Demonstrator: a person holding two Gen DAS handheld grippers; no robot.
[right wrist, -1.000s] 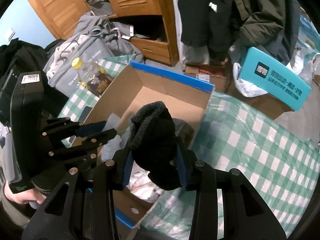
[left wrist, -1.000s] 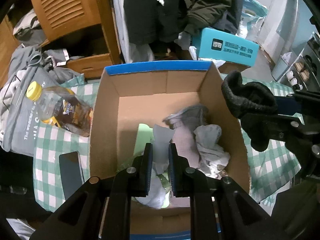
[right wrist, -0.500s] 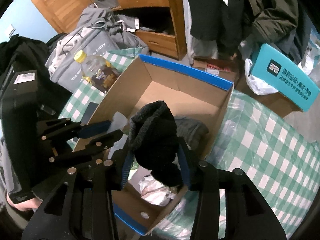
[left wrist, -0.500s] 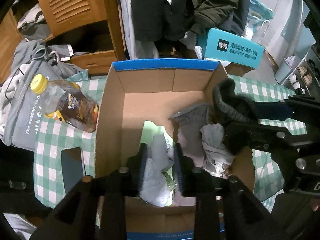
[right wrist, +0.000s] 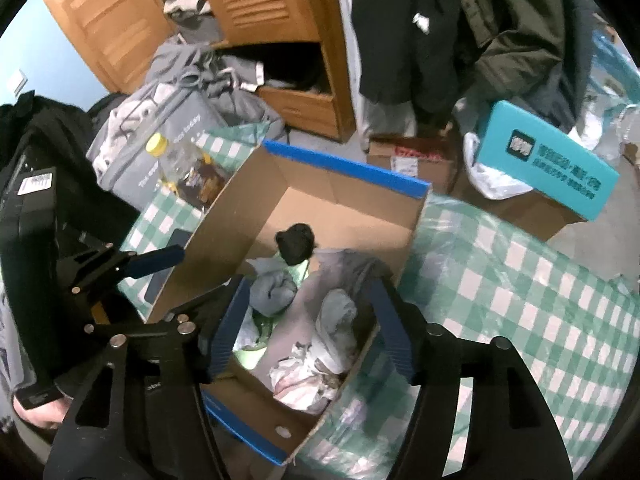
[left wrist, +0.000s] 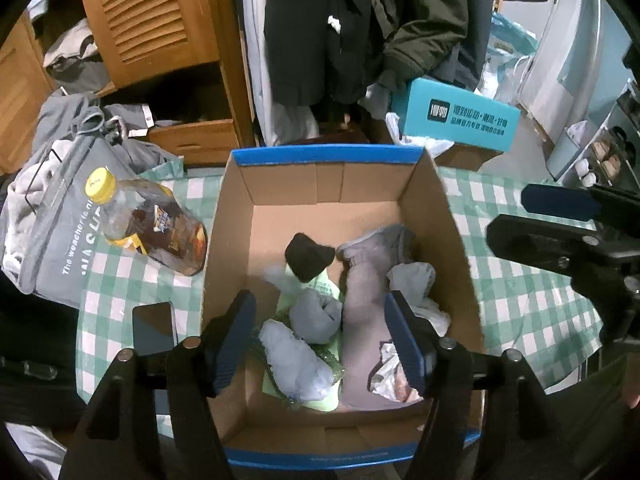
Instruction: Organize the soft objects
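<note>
Both claws have just let go: a second ago the left claw (left wrist: 320, 344) pinched a pale grey sock and the right claw (right wrist: 308, 328) clamped a black sock, and now each has spread its jaws with nothing pressed between the blue pads. Jaws have just been opening on both sides, and both claws stand empty above the cardboard box (left wrist: 440, 216).

Black sock (left wrist: 308, 258) now lies on the box floor, centre of the left wrist frame, just above the grey bundle; in the right wrist view it sits mid-frame (right wrist: 295, 243). Pale grey sock (left wrist: 294, 362) rests low in the box, between the spread pads but apart from them, on a light green sheet (left wrist: 326, 286). A rolled grey sock (left wrist: 316, 314) touches it from above. To the right, a long grey piece (left wrist: 370, 276) and white crumpled cloth (left wrist: 412, 280) fill the rest of the box.

Outside, on the green-checked tabletop (left wrist: 520, 300), a yellow-capped bottle (left wrist: 148, 226) lies at left beside a dark phone (left wrist: 154, 328). A teal box (left wrist: 456, 120) sits upper right.
</note>
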